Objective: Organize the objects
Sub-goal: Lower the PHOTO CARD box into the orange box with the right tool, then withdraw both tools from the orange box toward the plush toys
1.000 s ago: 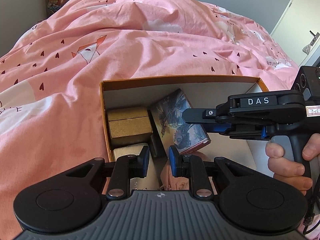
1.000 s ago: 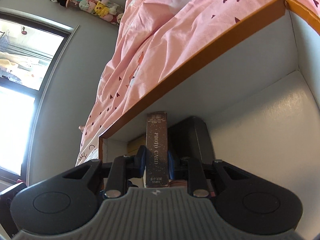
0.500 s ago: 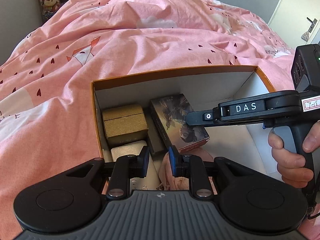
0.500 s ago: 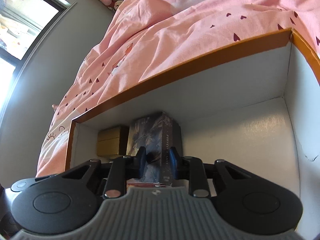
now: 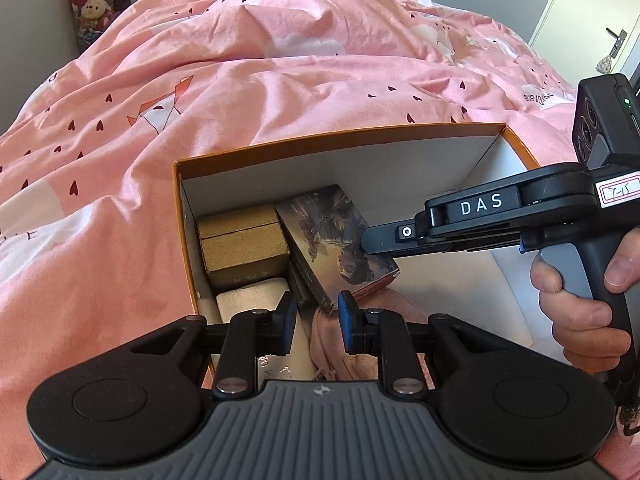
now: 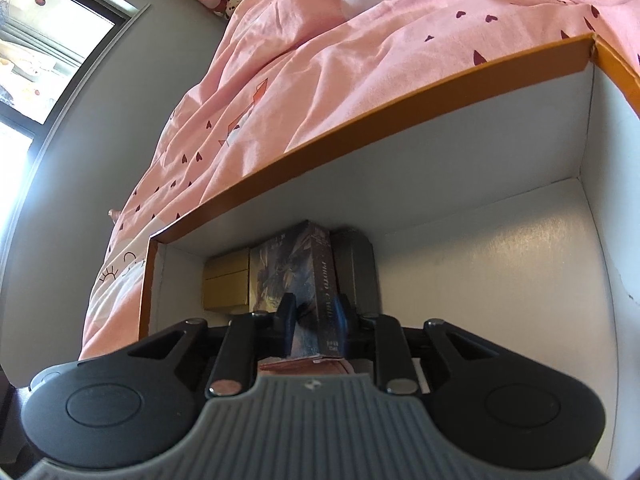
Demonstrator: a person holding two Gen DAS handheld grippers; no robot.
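Observation:
An orange box with white inner walls (image 5: 360, 164) lies on the pink bed. Inside, a photo card box (image 5: 336, 240) with dark artwork leans tilted next to a gold box (image 5: 242, 248) and a cream box (image 5: 252, 296). My right gripper (image 6: 314, 310) is shut on the photo card box (image 6: 320, 276) inside the orange box (image 6: 400, 160); it shows from the side in the left wrist view (image 5: 376, 240). My left gripper (image 5: 318, 322) hovers open and empty over the box's near end, above a pink item (image 5: 340, 356).
The pink heart-print duvet (image 5: 240, 80) surrounds the box. The right part of the box floor (image 6: 500, 280) is bare white. A dark grey box (image 6: 358, 276) stands behind the photo card box. Plush toys (image 5: 92, 8) sit at the far left; a door (image 5: 600, 20) is far right.
My right gripper has tilted and lowered the photo card box toward the gold box. The left gripper has pulled back and risen a little, staying open.

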